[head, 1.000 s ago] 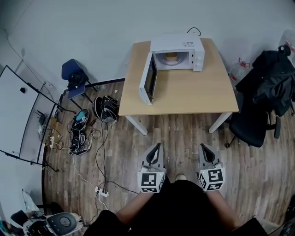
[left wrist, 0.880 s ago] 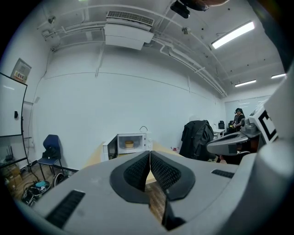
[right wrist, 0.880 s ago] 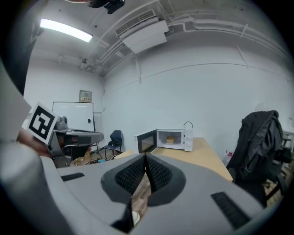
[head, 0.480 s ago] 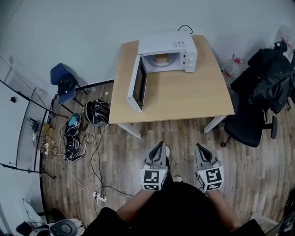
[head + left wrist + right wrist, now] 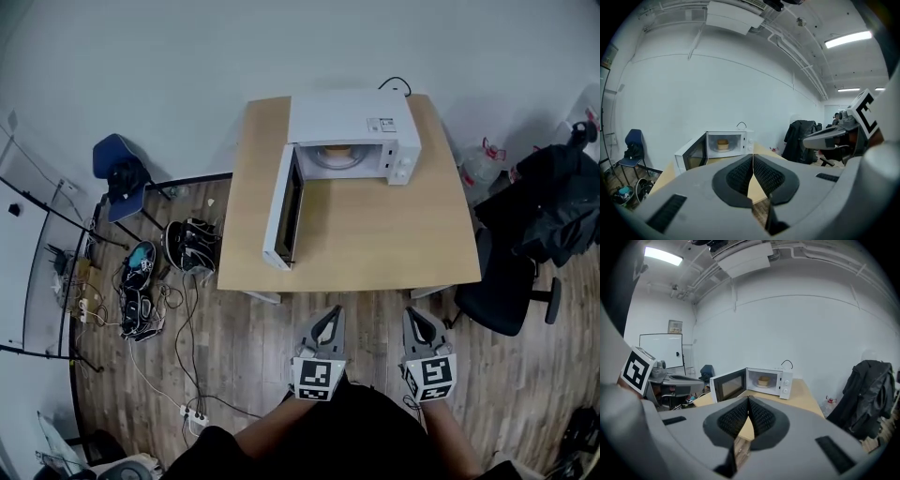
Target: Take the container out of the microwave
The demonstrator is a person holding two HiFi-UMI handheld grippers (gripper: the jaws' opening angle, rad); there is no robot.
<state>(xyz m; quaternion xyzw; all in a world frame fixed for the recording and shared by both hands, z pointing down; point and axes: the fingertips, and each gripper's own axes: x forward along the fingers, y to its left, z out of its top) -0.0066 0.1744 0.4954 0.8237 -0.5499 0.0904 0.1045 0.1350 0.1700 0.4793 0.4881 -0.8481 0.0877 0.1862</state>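
Observation:
A white microwave stands at the back of a wooden table, its door swung open to the left. Inside, a small tan container sits on the turntable; it also shows in the left gripper view and the right gripper view. My left gripper and right gripper hang side by side over the floor just short of the table's front edge. Both are shut with nothing between the jaws, and both point at the microwave.
A black office chair draped with a dark jacket stands right of the table. A blue chair, bags, shoes and cables lie on the wooden floor at the left. A whiteboard stands at far left.
The person has walked toward the table, so both grippers now sit much nearer its front edge. Both stay shut and empty.

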